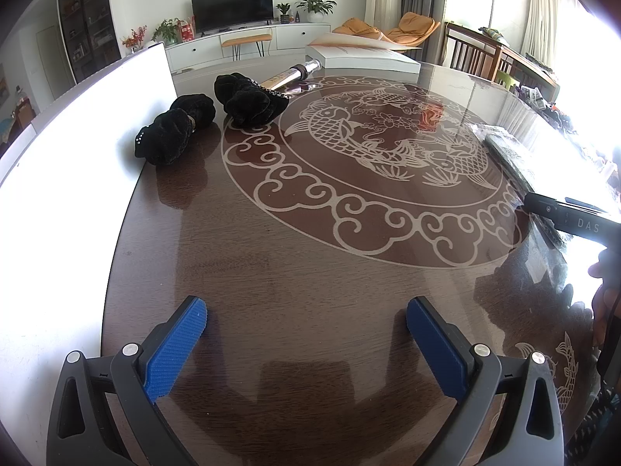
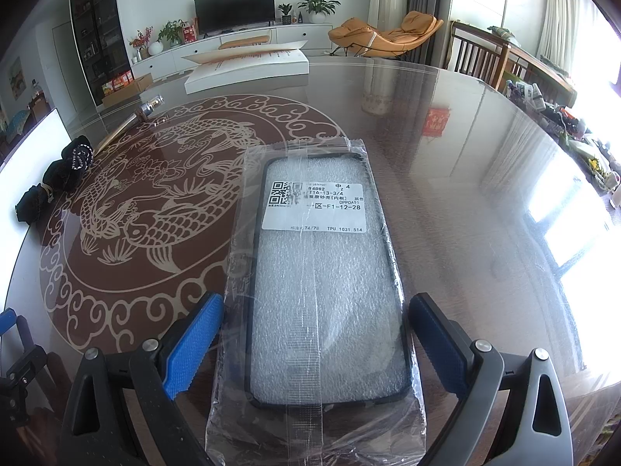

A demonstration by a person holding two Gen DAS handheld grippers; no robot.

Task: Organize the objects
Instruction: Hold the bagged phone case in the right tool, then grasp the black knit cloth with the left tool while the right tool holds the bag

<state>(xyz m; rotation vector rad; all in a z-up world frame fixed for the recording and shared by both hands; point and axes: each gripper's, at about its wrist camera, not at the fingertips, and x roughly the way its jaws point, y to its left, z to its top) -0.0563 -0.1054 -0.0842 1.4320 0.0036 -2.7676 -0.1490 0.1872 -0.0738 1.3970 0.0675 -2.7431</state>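
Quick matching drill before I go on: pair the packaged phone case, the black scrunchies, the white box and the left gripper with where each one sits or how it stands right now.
Things:
1. packaged phone case
2. black scrunchies
3. white box
4. left gripper

Places or states:
A. at the far edge of the table, lid ajar
B. open, over bare table, nothing between its fingers
C. flat on the table between the open right gripper's fingers
D. by the table's left edge, beside a white board

Pairs: 1-C, 2-D, 3-A, 4-B

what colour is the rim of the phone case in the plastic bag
Black, around white foam padding; the phone case shows best in the right wrist view.
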